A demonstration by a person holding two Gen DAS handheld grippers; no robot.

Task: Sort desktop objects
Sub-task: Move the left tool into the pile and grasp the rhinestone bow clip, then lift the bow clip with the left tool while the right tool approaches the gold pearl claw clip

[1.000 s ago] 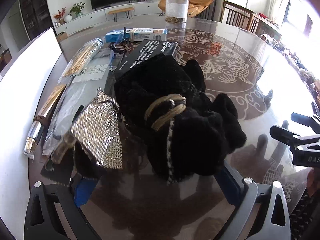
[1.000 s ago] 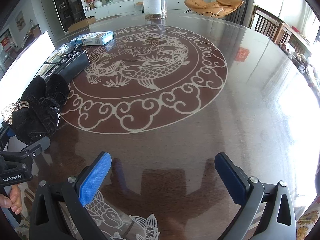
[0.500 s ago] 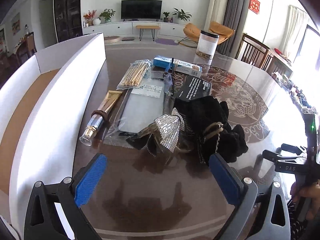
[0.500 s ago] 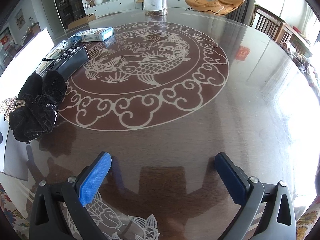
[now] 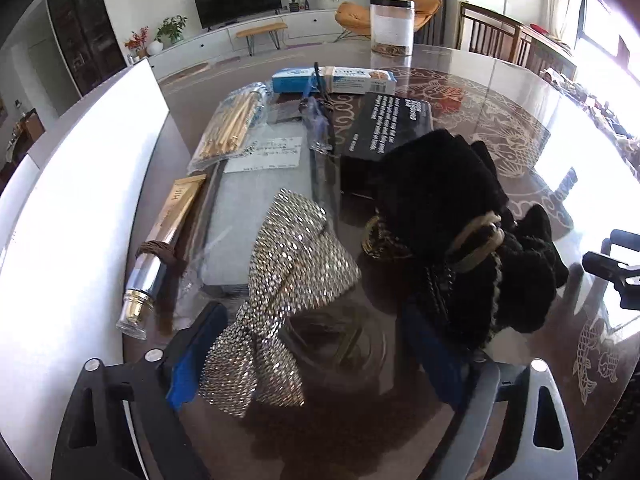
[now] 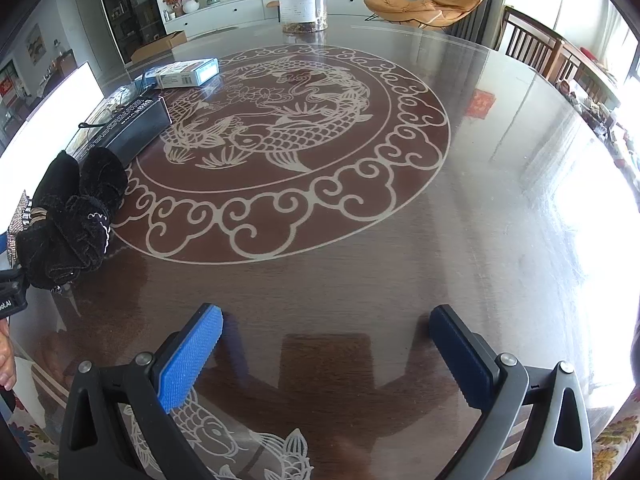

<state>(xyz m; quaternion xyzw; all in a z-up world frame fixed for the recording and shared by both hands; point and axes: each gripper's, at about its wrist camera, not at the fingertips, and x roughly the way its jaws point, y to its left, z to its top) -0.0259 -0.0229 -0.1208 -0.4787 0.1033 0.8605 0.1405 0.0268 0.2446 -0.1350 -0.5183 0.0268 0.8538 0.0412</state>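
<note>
A silver sequin bow (image 5: 280,300) and a black velvet bow (image 5: 460,232) lie joined on the table. My left gripper (image 5: 316,344) is open and low, its blue pads either side of them: the sequin bow overlaps the left pad, the black bow the right pad. The black bow also shows at the left of the right wrist view (image 6: 72,220). My right gripper (image 6: 326,356) is open and empty above bare table. Behind the bows lie a gold tube (image 5: 160,252), a pack of sticks (image 5: 232,124), a black box (image 5: 388,128) and a blue-white box (image 5: 332,80).
A white bin wall (image 5: 72,208) runs along the left. A clear jar (image 5: 391,26) stands at the far edge, seen also in the right wrist view (image 6: 302,2). The right gripper's body (image 5: 616,272) shows at the right. The patterned round table (image 6: 400,240) spreads to the right.
My left gripper pulled back half a second ago, then came forward and down again, so the bows sit between its pads. My right gripper barely moved.
</note>
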